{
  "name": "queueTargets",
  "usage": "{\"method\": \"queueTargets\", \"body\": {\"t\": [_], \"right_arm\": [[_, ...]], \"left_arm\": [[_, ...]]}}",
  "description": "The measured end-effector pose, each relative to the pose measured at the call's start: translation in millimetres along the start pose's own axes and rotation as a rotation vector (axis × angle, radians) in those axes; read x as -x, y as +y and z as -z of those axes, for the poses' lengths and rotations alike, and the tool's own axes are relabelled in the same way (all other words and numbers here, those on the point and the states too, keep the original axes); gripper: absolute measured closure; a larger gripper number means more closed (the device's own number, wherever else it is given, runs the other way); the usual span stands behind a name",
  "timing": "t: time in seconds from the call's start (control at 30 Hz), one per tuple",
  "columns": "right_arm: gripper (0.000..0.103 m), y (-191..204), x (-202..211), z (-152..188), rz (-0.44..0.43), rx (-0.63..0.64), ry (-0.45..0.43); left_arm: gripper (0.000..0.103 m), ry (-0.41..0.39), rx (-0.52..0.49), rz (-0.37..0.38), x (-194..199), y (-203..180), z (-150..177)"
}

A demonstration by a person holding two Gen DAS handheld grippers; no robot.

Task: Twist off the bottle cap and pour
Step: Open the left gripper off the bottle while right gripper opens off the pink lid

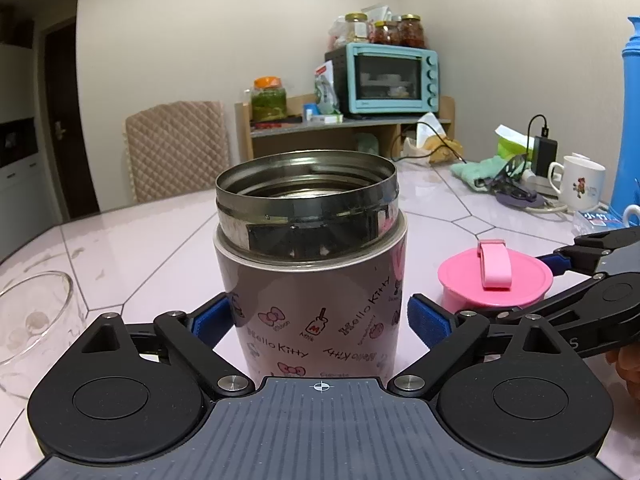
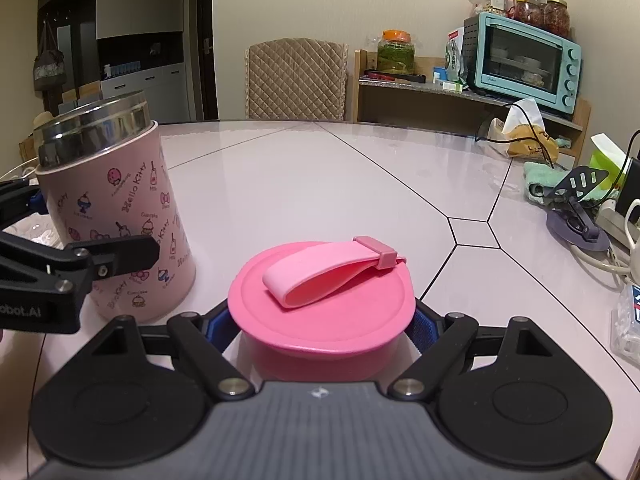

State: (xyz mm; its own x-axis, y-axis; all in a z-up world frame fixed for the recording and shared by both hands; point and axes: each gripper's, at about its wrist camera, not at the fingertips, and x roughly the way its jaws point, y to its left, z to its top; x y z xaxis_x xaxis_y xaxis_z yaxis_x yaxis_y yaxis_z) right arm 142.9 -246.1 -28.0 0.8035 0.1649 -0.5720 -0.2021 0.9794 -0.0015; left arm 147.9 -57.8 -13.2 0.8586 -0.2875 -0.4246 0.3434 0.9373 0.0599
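A pink Hello Kitty flask (image 1: 316, 300) with an open steel mouth stands upright on the table between my left gripper's (image 1: 320, 318) blue pads. The left pad touches it; the right pad stands slightly off. It also shows in the right wrist view (image 2: 120, 216). The pink cap (image 2: 320, 300) with a strap is off the flask, low over the table to its right, held between my right gripper's (image 2: 324, 320) blue pads; I cannot tell if it touches the table. The cap also shows in the left wrist view (image 1: 496, 276). A clear glass bowl (image 1: 36, 312) sits left of the flask.
The pink tiled table (image 2: 320, 168) carries a white mug (image 1: 580, 182), a blue thermos (image 1: 632, 120), a green cloth (image 1: 480, 168), a phone stand (image 2: 576, 208) and cables at the right. A quilted chair (image 2: 296, 80) and shelf with a teal oven (image 2: 524, 60) stand behind.
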Motion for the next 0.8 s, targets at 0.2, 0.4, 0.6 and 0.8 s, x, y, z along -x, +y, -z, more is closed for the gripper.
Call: {"method": "queueTargets", "body": {"t": [0.2, 0.4, 0.6, 0.8], "right_arm": [[0.017, 0.0, -0.5, -1.1, -0.001, -0.001, 0.009], [0.016, -0.9, -0.8, 5.6, 0.004, 0.002, 0.014], [0.007, 0.6, -0.6, 5.1, 0.011, 0.004, 0.012], [0.007, 2.1, 1.4, 5.5, 0.011, 0.003, 0.011]], "left_arm": [[0.005, 0.003, -0.001, 0.000, 0.3, -0.1, 0.3], [0.004, 0.008, 0.000, -0.003, 1.1, 0.1, 1.2], [0.002, 0.010, 0.005, -0.005, 1.5, 1.2, 1.9], [0.000, 0.014, 0.007, -0.007, 0.9, 1.8, 2.4]]}}
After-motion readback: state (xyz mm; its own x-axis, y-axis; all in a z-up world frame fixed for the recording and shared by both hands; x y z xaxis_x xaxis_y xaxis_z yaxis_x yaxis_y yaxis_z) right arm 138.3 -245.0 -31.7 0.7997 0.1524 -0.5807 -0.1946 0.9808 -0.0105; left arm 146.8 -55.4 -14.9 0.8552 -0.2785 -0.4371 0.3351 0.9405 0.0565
